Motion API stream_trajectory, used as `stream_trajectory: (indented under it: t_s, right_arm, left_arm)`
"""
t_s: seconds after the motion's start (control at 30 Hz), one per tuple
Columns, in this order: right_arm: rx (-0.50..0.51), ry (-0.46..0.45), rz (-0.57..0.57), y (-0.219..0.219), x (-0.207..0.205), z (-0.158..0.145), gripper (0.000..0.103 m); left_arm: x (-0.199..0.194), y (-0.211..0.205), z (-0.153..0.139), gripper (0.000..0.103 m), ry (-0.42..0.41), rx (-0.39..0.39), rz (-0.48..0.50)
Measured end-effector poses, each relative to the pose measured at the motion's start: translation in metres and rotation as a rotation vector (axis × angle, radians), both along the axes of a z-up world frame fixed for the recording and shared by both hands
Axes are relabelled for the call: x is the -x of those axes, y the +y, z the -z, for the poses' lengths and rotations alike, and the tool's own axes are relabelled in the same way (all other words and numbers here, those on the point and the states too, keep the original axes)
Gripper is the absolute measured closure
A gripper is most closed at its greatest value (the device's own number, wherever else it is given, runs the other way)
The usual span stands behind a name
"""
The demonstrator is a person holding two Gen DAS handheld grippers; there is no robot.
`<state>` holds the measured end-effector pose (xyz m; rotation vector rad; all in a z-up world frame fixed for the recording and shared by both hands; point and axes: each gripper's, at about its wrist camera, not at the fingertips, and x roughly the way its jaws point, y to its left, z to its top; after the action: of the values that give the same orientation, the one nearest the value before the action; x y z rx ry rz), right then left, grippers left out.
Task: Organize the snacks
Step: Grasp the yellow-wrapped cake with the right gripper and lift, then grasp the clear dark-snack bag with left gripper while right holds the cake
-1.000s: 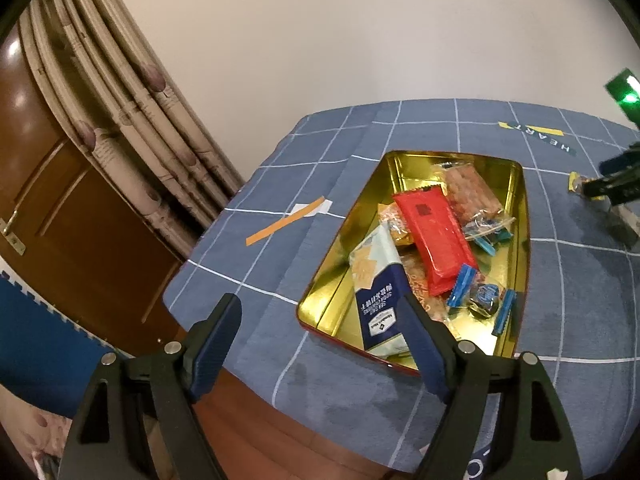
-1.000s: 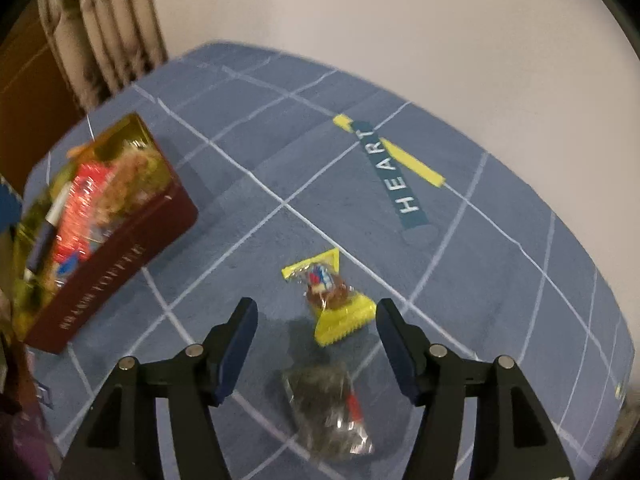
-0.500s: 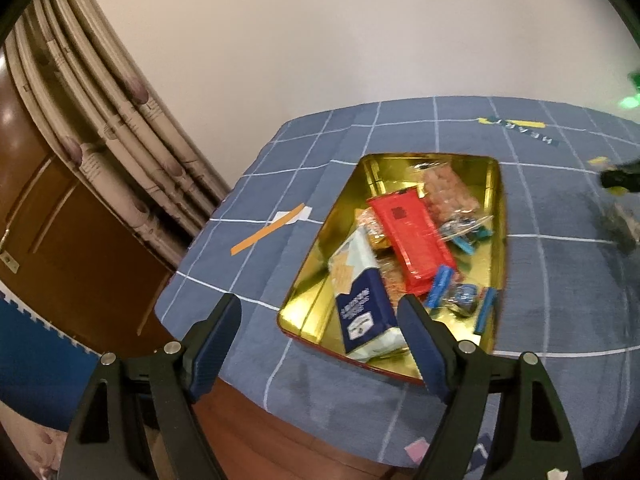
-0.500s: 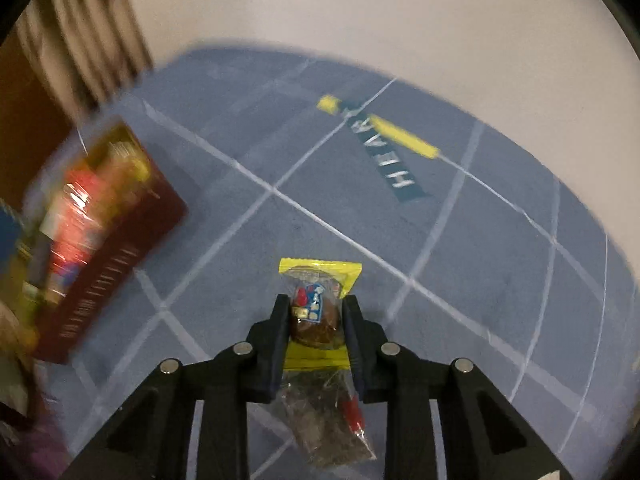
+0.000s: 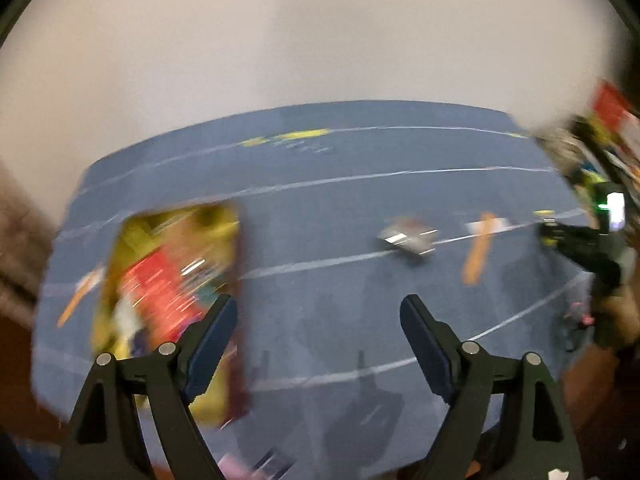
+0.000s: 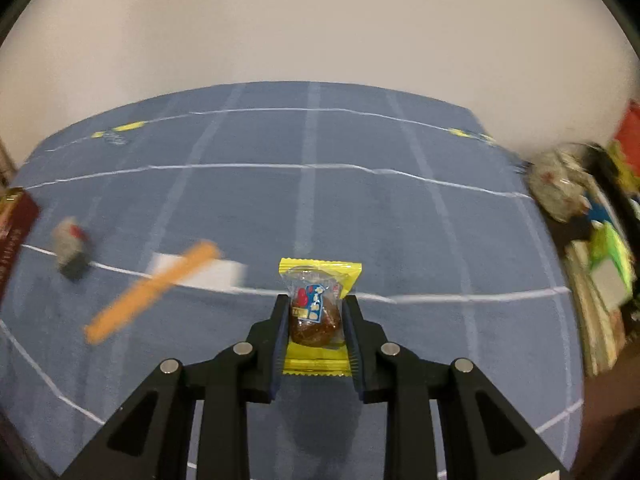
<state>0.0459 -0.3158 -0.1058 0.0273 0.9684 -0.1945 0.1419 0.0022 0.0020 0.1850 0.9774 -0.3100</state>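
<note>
Lifted off the blue tabletop (image 6: 360, 208) since 0.5 s ago, the yellow-wrapped snack (image 6: 316, 312) sits clamped in the right claw (image 6: 316, 340). Left claw (image 5: 316, 340) gapes wide beside the blurred snack tin (image 5: 168, 280).

Left gripper (image 5: 316, 320) jaws wide apart above tablecloth (image 5: 340, 216); blurred snack tin (image 5: 168, 280) left.

Blue tablecloth (image 6: 360, 208), white grid lines

yellow-wrapped snack (image 6: 317, 312) now lifted, clamped
</note>
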Motion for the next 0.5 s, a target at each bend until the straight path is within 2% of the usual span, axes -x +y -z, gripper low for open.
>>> stream_trajectory:
  t_s: [0.07,0.13,0.17,0.23,0.3,0.4,0.5]
  right_arm:
    - [-0.016,-0.004,0.032,-0.012,0.005,0.007,0.077]
    - [-0.05,-0.004,0.07,-0.021,0.008,0.017,0.077]
    - [-0.072,-0.034,0.083,-0.024,0.011,0.018,0.076]
    - [-0.078,-0.052,0.085,-0.023,0.013,0.019,0.076]
    - [-0.09,-0.074,0.084,-0.021,0.012,0.02,0.076]
    - [-0.095,-0.096,0.079,-0.02,0.012,0.022,0.075]
    - [-0.106,-0.102,0.074,-0.022,0.01,0.023,0.074]
  left_arm:
    - [-0.014,-0.028,0.011,0.017,-0.005,-0.021,0.101]
    - [-0.035,-0.055,0.027,0.018,-0.005,-0.088,0.169]
    - [-0.047,-0.066,0.036,0.018,0.014,-0.1,0.196]
    - [-0.07,-0.079,0.056,0.018,0.122,-0.084,0.193]
    - [-0.085,-0.084,0.067,0.02,0.189,-0.058,0.169]
    - [-0.097,-0.097,0.074,0.02,0.172,-0.091,0.182]
    - [-0.101,-0.113,0.08,0.019,0.148,-0.099,0.352]
